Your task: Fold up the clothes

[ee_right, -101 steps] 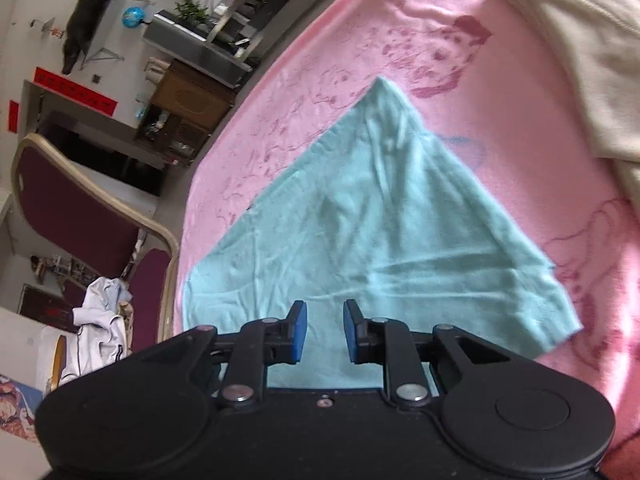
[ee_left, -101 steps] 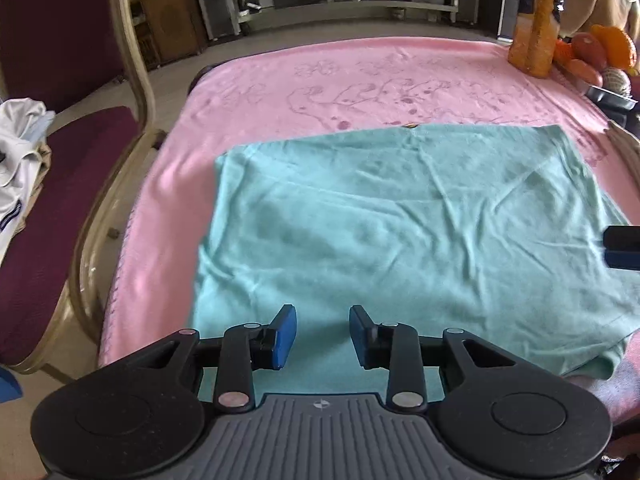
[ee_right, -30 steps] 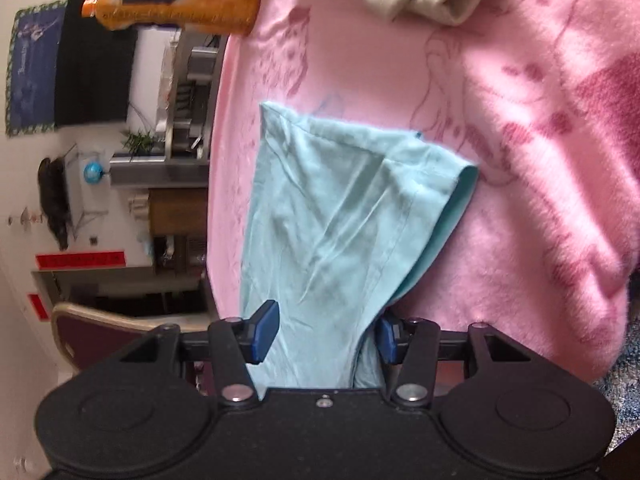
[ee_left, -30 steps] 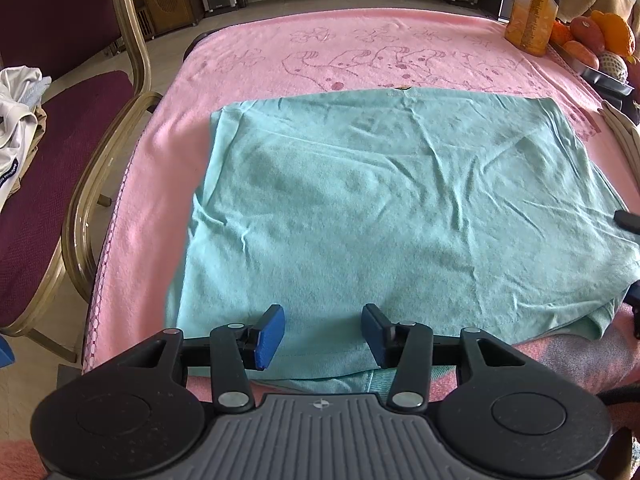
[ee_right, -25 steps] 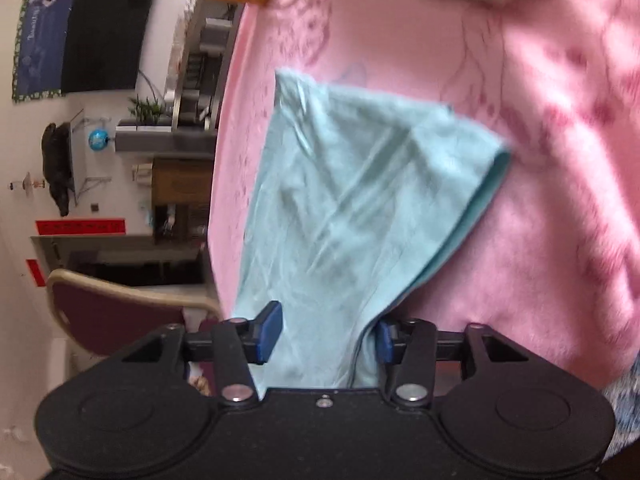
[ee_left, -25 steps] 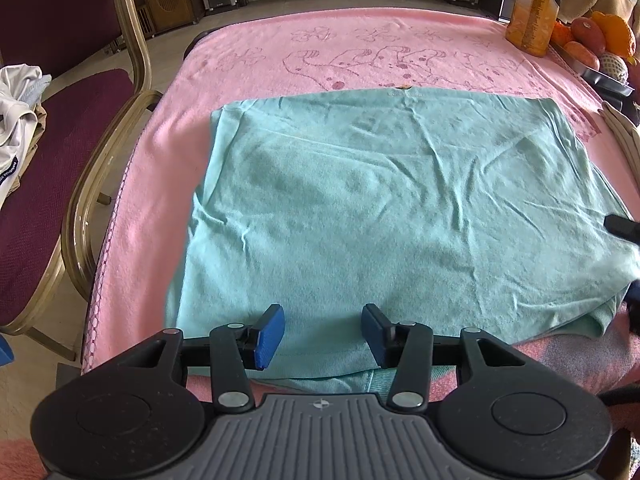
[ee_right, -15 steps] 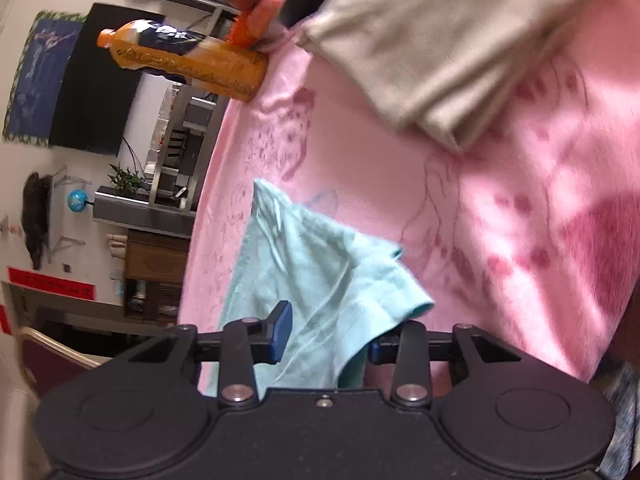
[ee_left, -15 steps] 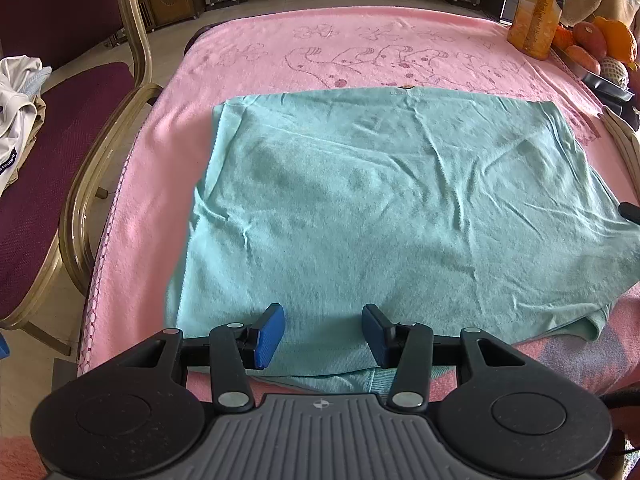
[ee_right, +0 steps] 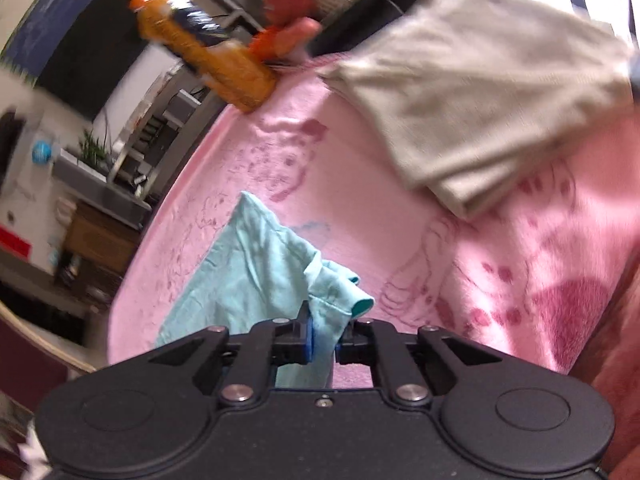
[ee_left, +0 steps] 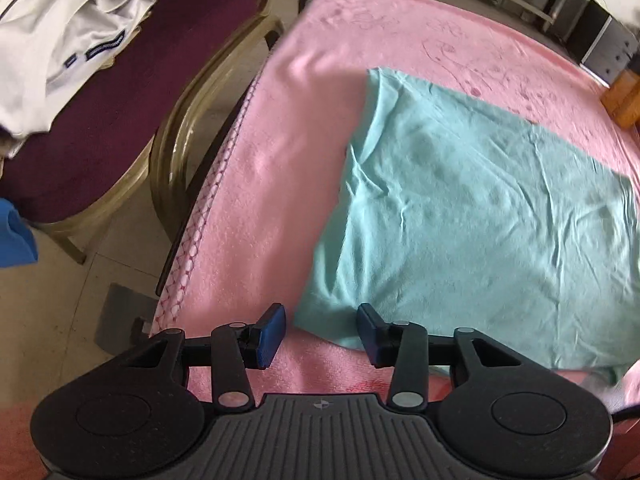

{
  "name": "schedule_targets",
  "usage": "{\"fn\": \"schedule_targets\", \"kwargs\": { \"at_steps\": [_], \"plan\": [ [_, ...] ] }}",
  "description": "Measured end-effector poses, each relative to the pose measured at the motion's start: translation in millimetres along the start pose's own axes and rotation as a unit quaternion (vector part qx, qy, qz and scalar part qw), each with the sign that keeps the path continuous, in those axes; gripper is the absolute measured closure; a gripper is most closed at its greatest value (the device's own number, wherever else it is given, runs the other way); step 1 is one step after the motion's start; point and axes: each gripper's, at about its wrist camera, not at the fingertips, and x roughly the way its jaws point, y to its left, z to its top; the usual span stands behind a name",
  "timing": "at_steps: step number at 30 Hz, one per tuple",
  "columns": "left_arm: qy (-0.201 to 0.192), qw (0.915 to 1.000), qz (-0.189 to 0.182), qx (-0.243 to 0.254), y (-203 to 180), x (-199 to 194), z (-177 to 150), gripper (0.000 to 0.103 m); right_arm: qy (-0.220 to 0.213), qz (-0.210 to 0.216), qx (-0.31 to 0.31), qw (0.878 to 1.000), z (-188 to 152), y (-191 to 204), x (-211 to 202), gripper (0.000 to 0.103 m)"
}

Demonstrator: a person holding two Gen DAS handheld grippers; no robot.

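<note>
A teal garment (ee_left: 480, 220) lies spread flat on the pink blanket (ee_left: 280, 160). My left gripper (ee_left: 320, 320) hovers over the garment's near left corner. That corner lies between its fingers, the jaws are closing, and the pads stand clear of the cloth. In the right wrist view the garment's other near corner (ee_right: 256, 264) is bunched and raised off the blanket (ee_right: 400, 220). My right gripper (ee_right: 324, 332) is closing on it, and the pads pinch the fabric between them.
A maroon chair (ee_left: 120, 100) with white clothes (ee_left: 60, 40) piled on it stands left of the table. A folded beige garment (ee_right: 480, 100) lies at the right. An orange bottle (ee_right: 208, 52) and fruit (ee_right: 288, 36) stand at the far edge.
My left gripper has slid left to the garment's near left corner and rolled. My right gripper has shut on the garment's right corner and risen with it.
</note>
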Motion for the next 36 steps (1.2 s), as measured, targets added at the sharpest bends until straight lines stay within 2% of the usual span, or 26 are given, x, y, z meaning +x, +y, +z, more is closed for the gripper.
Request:
{"fn": "schedule_targets", "kwargs": {
  "at_steps": [4, 6, 8, 11, 16, 19, 23, 24, 26, 30, 36],
  "plan": [
    [0.005, 0.9997, 0.008, 0.024, -6, -4, -2, 0.062, -0.016, -0.009, -0.078, 0.997, -7, 36, -10, 0.094],
    [0.004, 0.9992, 0.008, 0.040, -3, -12, -1, 0.062, -0.025, -0.013, -0.127, 0.991, -13, 59, -16, 0.094],
    [-0.009, 0.9986, 0.008, 0.052, 3, -24, -1, 0.061, -0.031, -0.012, -0.180, 0.983, -21, 83, -21, 0.094],
    [-0.038, 0.9976, 0.012, 0.058, 18, -43, 2, 0.060, -0.046, -0.003, -0.267, 0.963, -44, 124, -26, 0.094],
    [-0.075, 0.9968, 0.022, 0.016, 56, -61, 10, 0.060, -0.060, 0.044, -0.407, 0.910, -108, 200, -27, 0.094],
    [-0.069, 0.9972, -0.009, -0.026, 77, -56, 12, 0.060, -0.057, 0.097, -0.490, 0.864, -158, 240, -27, 0.094],
    [-0.062, 0.9957, -0.023, -0.064, 91, -51, 12, 0.061, 0.013, 0.139, -0.577, 0.804, -219, 267, -8, 0.094],
    [-0.061, 0.9954, -0.028, -0.068, 93, -50, 12, 0.061, 0.031, 0.140, -0.590, 0.794, -230, 270, -2, 0.094],
    [-0.059, 0.9947, -0.037, -0.076, 95, -49, 12, 0.061, 0.062, 0.130, -0.599, 0.787, -244, 269, 11, 0.094],
    [-0.064, 0.9943, -0.041, -0.075, 93, -49, 13, 0.061, 0.082, 0.128, -0.573, 0.805, -243, 266, 15, 0.094],
    [-0.070, 0.9925, -0.047, -0.089, 99, -51, 12, 0.061, 0.076, 0.141, -0.573, 0.804, -236, 262, -5, 0.096]
  ]
}}
